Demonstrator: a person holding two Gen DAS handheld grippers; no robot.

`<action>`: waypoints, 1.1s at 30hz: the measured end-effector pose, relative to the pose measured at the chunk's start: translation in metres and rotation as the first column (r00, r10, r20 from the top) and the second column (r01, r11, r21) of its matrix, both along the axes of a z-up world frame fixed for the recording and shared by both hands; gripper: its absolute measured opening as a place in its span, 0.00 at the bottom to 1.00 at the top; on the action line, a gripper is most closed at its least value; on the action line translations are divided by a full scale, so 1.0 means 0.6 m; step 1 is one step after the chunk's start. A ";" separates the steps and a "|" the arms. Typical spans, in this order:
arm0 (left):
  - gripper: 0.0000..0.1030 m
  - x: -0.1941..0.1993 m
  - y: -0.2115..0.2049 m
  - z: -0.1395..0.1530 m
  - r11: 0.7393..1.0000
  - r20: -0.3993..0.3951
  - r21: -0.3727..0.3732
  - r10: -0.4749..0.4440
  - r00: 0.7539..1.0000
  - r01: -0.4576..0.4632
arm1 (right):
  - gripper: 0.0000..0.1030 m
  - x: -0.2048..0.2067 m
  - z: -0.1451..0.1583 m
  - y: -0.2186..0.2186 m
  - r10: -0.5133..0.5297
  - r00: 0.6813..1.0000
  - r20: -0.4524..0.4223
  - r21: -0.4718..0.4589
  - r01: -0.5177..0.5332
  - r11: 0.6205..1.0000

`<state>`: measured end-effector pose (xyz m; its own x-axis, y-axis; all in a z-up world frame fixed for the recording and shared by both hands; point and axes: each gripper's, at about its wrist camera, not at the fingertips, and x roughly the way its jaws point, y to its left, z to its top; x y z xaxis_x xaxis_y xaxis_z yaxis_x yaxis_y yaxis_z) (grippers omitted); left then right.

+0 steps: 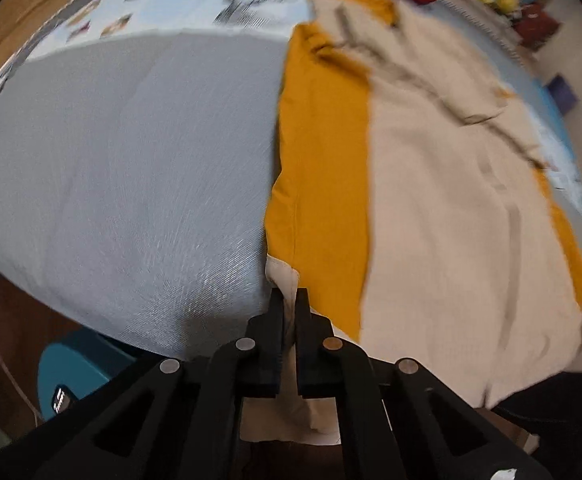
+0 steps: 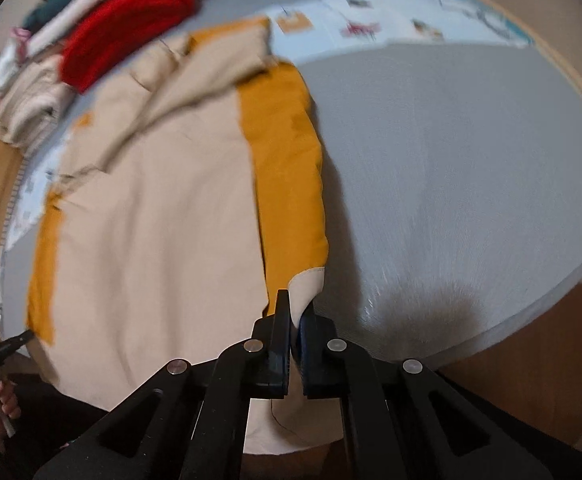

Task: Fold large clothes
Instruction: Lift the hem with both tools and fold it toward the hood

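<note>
A large beige and mustard-yellow garment [image 1: 431, 184] lies on a grey bed cover [image 1: 131, 168], its sides folded inward so the mustard shows along both edges. My left gripper [image 1: 289, 300] is shut on the garment's near left corner, beige cloth hanging between its fingers. In the right wrist view the same garment [image 2: 163, 208] fills the left half, and my right gripper [image 2: 297, 308] is shut on its near right corner. The other gripper's tip [image 2: 15, 340] shows at the far left edge there. Both views are blurred by motion.
A red folded item [image 2: 131, 28] and a pile of folded clothes [image 2: 31, 100] lie at the far end of the bed. A light patterned sheet [image 2: 391, 24] borders the grey cover [image 2: 471, 168]. A teal stool [image 1: 75, 376] stands below the bed's near edge.
</note>
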<state>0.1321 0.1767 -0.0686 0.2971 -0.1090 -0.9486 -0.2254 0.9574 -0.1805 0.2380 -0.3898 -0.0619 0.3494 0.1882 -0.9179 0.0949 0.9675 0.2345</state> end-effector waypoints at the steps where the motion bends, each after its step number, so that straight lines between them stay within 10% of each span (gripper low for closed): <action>1: 0.03 -0.003 -0.002 0.016 1.000 0.018 -0.001 -0.015 1.000 0.015 | 0.04 -0.004 0.021 -0.002 0.002 1.000 0.029 0.016 -0.003 1.000; 17: 0.01 -0.139 0.047 0.246 0.957 0.164 -0.227 -0.145 0.976 0.181 | 0.03 -0.159 0.246 -0.059 0.019 0.980 0.199 0.211 -0.062 0.975; 24: 0.01 -0.104 0.059 0.217 0.951 0.120 -0.272 -0.119 0.986 0.148 | 0.03 -0.184 0.241 -0.092 -0.026 0.986 0.166 0.254 -0.017 0.967; 33: 0.01 0.118 0.089 0.125 0.946 0.133 -0.321 -0.006 0.991 0.049 | 0.03 0.053 0.184 -0.067 -0.023 0.984 0.178 0.194 -0.012 0.981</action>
